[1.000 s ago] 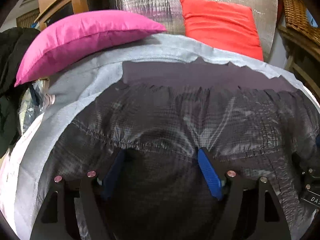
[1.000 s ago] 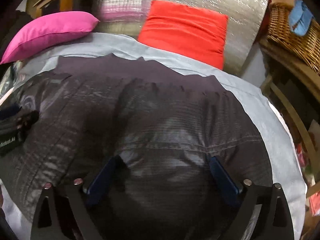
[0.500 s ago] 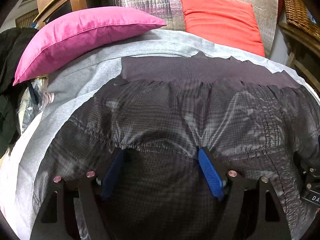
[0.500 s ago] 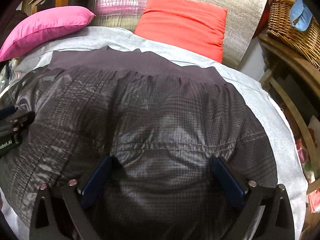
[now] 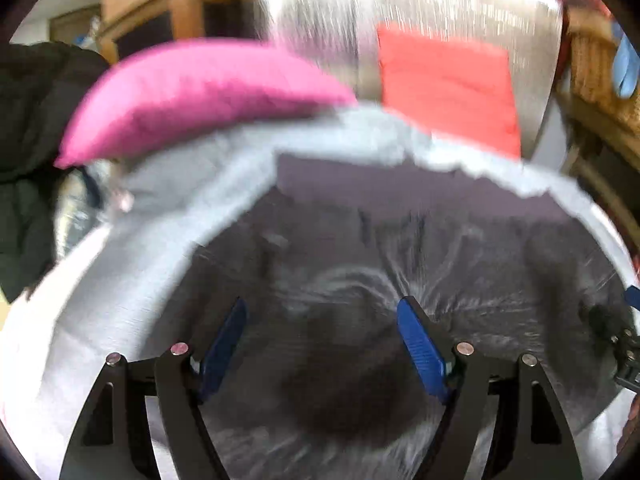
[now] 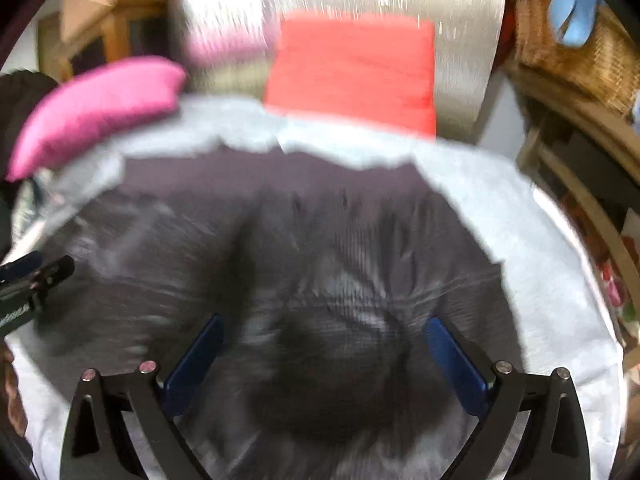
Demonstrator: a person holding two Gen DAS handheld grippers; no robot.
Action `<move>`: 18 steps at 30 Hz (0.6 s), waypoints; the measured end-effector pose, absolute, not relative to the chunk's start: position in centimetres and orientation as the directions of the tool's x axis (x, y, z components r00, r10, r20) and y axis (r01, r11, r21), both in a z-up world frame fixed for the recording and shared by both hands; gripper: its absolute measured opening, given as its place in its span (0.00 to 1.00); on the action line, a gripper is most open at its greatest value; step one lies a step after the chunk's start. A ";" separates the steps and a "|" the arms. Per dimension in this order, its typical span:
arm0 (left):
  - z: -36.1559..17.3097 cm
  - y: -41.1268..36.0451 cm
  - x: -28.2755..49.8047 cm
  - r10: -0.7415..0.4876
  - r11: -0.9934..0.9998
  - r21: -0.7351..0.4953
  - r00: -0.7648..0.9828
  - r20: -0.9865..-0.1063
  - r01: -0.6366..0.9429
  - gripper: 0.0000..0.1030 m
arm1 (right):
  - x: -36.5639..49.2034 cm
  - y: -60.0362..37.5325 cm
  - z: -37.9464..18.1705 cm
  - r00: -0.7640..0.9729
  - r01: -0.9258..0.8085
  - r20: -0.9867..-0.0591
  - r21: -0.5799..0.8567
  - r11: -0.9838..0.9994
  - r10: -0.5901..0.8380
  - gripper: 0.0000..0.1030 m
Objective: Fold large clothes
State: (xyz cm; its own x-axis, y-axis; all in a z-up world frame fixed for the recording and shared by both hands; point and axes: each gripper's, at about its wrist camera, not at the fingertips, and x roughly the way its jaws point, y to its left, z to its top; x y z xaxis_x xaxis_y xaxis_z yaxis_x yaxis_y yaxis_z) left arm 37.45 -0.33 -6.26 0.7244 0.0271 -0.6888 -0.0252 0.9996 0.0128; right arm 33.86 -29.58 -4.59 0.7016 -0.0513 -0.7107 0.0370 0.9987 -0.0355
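Dark jacket (image 5: 400,264) (blurred) lies on grey sheet (image 5: 132,288) under both wide-open, empty claws (image 5: 322,320) (image 6: 322,334).

We look from two wrist cameras, each aimed forward and steeply down along its own fingers, close above the dark jacket (image 5: 400,264) on the grey sheet (image 5: 132,280). Both views are blurred. They share the pink pillow (image 5: 192,96) at ten o'clock and the red cushion (image 6: 352,68) at twelve to one.
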 end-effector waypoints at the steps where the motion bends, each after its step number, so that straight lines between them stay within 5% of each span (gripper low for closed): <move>1: -5.8 0.2 36.4 0.035 0.999 0.013 0.738 -0.674 -0.035 0.77 | 32.7 -29.3 -4.0 0.718 0.014 -0.695 -0.022 1.000 -0.025 0.99; 7: -8.1 1.1 33.7 0.079 0.997 0.044 0.718 -0.691 -0.068 0.77 | 28.7 -27.2 -5.5 0.736 -0.064 -0.674 0.016 0.998 0.058 0.99; 18: -12.2 0.3 33.4 0.138 0.989 0.140 0.704 -0.697 -0.056 0.79 | 29.0 -26.9 -11.7 0.678 -0.055 -0.735 -0.048 0.997 0.002 0.99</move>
State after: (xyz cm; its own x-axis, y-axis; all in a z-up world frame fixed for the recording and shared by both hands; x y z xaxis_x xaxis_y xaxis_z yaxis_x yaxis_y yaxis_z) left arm 33.39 0.25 -12.24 0.7039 0.1384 -0.6966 -0.0562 0.9886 0.1397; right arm 28.98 -26.87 -11.68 0.6782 0.0016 -0.7349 -0.0547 0.9973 -0.0484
